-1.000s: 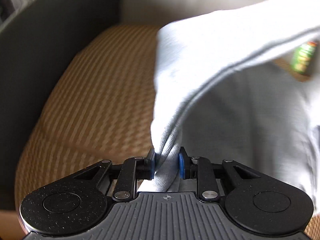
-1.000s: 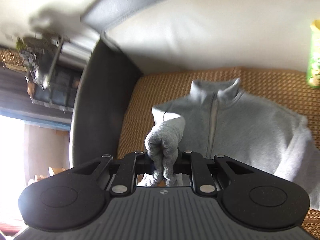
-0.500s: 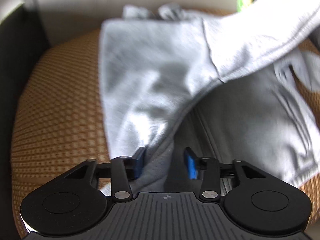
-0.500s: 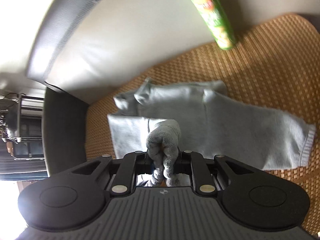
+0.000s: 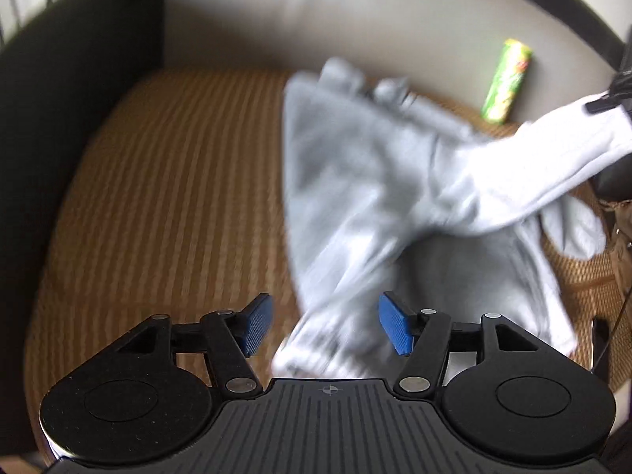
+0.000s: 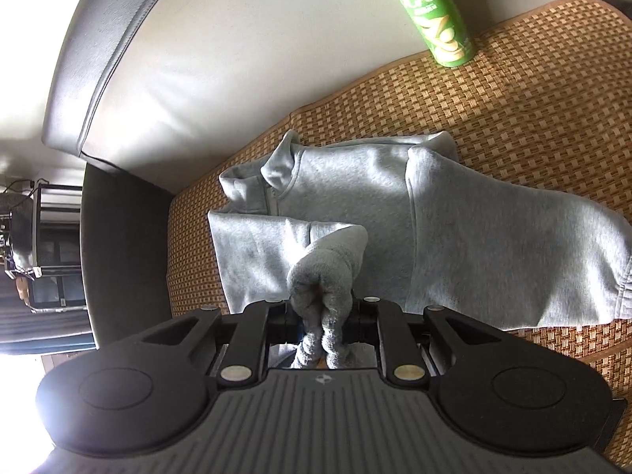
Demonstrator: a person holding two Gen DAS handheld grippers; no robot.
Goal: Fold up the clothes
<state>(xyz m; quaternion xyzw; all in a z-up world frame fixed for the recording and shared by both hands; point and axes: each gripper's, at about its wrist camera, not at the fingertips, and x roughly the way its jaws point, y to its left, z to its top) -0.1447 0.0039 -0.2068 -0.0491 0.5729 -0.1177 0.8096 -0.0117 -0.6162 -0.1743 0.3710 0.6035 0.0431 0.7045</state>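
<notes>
A light grey zip-neck sweatshirt [image 6: 355, 185] lies on a woven mat, collar toward the sofa back. My right gripper [image 6: 320, 318] is shut on the bunched cuff of one sleeve, held up over the body of the garment. The other sleeve [image 6: 513, 249] lies spread to the right. In the left wrist view the sweatshirt [image 5: 355, 181] is blurred; its hem falls between the blue pads [image 5: 395, 328] of my left gripper [image 5: 322, 328], which stands open and holds nothing. The lifted sleeve [image 5: 553, 158] stretches toward the upper right.
A green tube of crisps [image 6: 434, 12] stands against the pale sofa backrest [image 6: 237, 59]; the same crisps tube [image 5: 505, 81] shows behind the garment. The woven mat [image 5: 177, 197] is bare at left. A dark armrest [image 5: 59, 118] bounds the left side.
My left gripper has opened and let go of the sweatshirt's edge, then drawn back. The right gripper has carried the sleeve cuff up and across over the body.
</notes>
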